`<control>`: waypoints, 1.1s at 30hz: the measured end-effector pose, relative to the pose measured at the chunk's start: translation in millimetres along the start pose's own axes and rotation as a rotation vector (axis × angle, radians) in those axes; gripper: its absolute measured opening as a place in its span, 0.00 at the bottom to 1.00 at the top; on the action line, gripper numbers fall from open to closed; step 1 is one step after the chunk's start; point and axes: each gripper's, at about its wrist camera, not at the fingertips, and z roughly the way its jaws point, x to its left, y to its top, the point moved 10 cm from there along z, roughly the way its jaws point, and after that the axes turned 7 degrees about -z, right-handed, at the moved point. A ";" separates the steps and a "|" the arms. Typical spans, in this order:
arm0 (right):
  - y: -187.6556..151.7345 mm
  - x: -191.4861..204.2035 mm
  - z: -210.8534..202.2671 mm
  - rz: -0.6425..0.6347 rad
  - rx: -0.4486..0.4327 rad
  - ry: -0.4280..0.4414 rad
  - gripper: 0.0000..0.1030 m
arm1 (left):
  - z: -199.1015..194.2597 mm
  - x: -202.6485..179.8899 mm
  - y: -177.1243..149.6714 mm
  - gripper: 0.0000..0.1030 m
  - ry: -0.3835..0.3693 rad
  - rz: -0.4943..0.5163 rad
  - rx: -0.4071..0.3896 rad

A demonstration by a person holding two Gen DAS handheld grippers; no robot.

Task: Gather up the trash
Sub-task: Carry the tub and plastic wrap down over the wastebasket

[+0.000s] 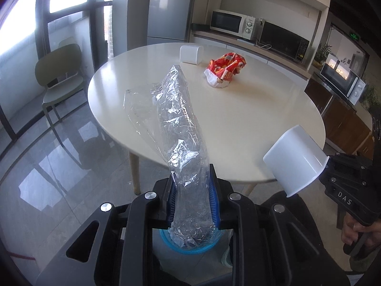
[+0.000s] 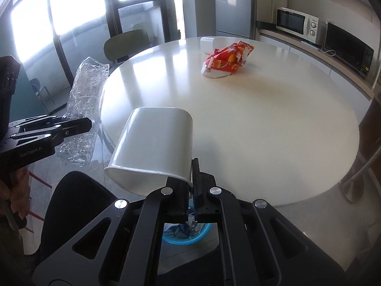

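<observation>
My left gripper [image 1: 192, 186] is shut on a crumpled clear plastic bag [image 1: 178, 124], held off the near edge of the round white table [image 1: 250, 119]; the bag also shows in the right wrist view [image 2: 83, 109]. My right gripper [image 2: 193, 176] is shut on the rim of a white plastic cup [image 2: 154, 145], tilted mouth-down; it also shows in the left wrist view [image 1: 295, 159]. Below both grippers sits a blue trash basket [image 2: 185, 234] holding scraps, also seen under the bag [image 1: 190, 247]. A red-orange snack wrapper [image 1: 225, 68] and a second white cup [image 1: 191, 54] lie on the far side of the table.
A green chair [image 1: 59, 76] stands left of the table by the windows. A black chair back [image 2: 78, 205] is close below. Microwaves [image 1: 232, 23] sit on the counter behind, next to a fridge [image 1: 166, 9].
</observation>
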 end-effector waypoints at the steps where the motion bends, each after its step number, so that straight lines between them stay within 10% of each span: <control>1: -4.5 5.0 -2.5 -0.007 0.004 0.008 0.02 | -2.8 0.6 -5.8 0.22 0.000 -0.001 0.005; 33: -135.6 39.1 79.1 0.054 0.306 0.134 0.02 | 62.5 27.4 -138.8 0.22 0.048 -0.040 0.278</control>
